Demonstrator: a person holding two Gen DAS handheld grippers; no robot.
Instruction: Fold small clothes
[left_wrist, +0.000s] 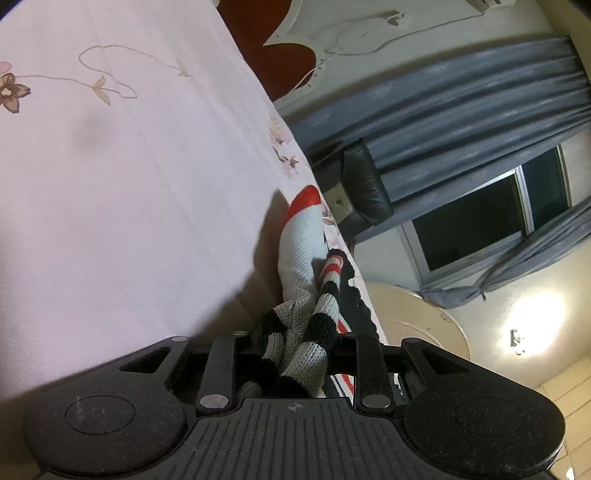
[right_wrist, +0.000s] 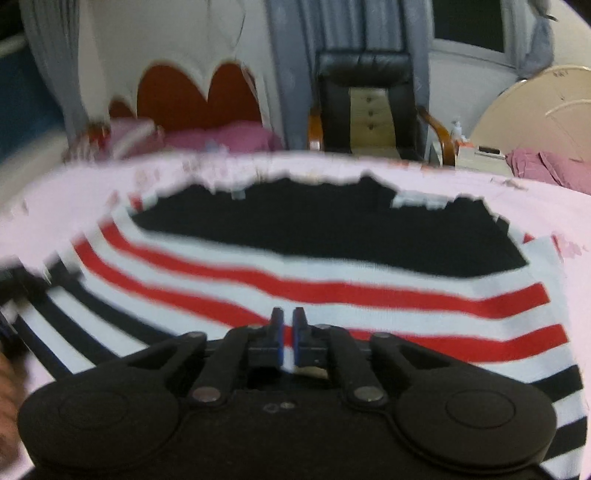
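Note:
A small knit sweater with red, white and black stripes and a black top panel lies spread on the pink bedsheet. My right gripper hovers low over its striped middle, jaws nearly closed with a thin gap, nothing between them. In the left wrist view my left gripper is shut on a bunched part of the sweater, black and grey-white striped knit, and holds it lifted; a white sleeve with a red cuff hangs beyond it over the sheet.
A black leather armchair stands beyond the bed's far edge. A red and white headboard with pink pillows is at the far left. Grey curtains and a dark window are behind. A round cream tabletop leans at the right.

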